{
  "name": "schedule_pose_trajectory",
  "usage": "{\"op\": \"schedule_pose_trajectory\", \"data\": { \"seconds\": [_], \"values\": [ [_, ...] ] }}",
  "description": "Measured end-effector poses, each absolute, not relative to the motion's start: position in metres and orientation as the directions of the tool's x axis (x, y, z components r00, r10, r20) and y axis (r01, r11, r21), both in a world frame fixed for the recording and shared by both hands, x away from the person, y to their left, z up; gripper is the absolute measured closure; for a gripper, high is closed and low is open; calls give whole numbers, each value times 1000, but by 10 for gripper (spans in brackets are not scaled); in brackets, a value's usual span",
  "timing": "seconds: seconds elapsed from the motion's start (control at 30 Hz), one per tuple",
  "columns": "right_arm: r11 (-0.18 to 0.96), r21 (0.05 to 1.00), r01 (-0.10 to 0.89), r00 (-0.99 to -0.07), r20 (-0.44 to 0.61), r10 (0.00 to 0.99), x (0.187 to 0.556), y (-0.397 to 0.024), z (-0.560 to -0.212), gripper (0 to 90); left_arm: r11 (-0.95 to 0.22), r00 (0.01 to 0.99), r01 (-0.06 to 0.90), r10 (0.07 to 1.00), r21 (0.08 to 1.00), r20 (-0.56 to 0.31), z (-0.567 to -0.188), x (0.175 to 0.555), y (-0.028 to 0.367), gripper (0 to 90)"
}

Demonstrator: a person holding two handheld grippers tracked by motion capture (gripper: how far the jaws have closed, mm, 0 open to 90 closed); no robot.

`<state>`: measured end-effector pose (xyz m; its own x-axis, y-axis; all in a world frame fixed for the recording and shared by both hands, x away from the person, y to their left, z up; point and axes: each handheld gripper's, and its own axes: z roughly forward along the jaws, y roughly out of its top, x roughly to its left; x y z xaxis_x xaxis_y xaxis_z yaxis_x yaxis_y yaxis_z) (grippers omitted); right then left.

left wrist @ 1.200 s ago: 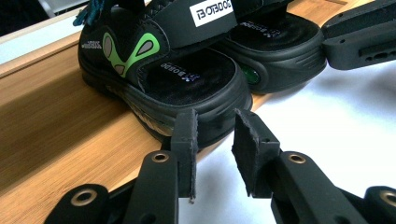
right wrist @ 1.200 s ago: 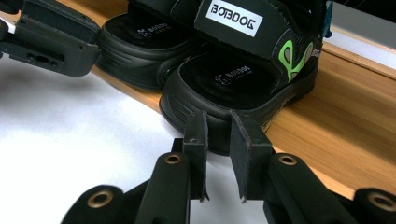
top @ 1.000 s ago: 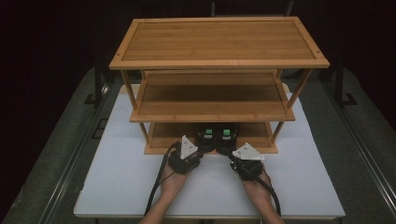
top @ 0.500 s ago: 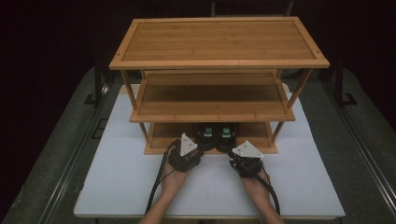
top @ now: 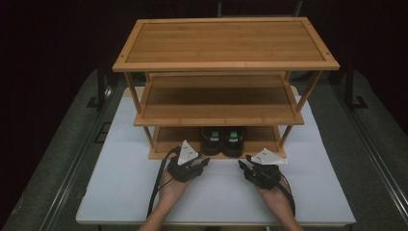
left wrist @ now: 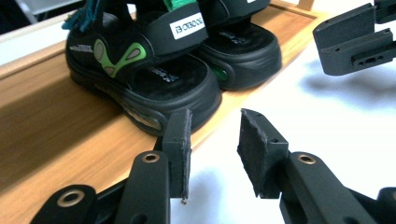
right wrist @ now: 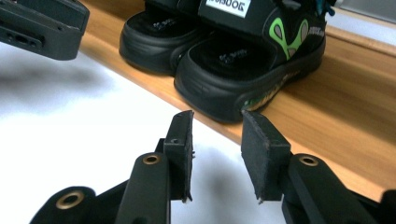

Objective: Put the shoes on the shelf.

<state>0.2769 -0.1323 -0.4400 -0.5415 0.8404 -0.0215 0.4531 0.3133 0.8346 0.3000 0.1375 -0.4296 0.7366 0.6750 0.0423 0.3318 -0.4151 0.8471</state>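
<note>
a white table [top: 120,183] stands in a dark room, on a grey floor with metal rails at either side. on the table is a wooden rack [top: 226,41] with three shelves, its top and middle shelves bare. a pair of black sandals [top: 222,139] with green patches and white labels on the straps sits side by side on the bottom shelf, near its front edge, toes toward the person.

the left gripper [top: 186,166] is over the table just in front of the shelf, left of the sandals; its jaws have just been opening and stand a little apart with nothing between them, close to the toe of the nearer sandal [left wrist: 144,79]. the right gripper [top: 262,171] is farther right; its jaws have just been opening too, apart and holding nothing, just short of the other sandal [right wrist: 247,70].
</note>
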Motion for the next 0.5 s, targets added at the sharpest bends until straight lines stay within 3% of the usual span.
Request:
{"op": "schedule_pose_trajectory", "data": {
  "seconds": [0.2, 0.5],
  "values": [
    [309, 823, 477, -576, 27, 817, 273, -145, -444, 545, -411, 752, 345, 659, 844, 14, -431, 296, 145, 613],
    [298, 823, 484, -588, 54, 807, 268, -154, -443, 519, -406, 763, 352, 646, 843, -7, -432, 289, 150, 588]
  ]
}}
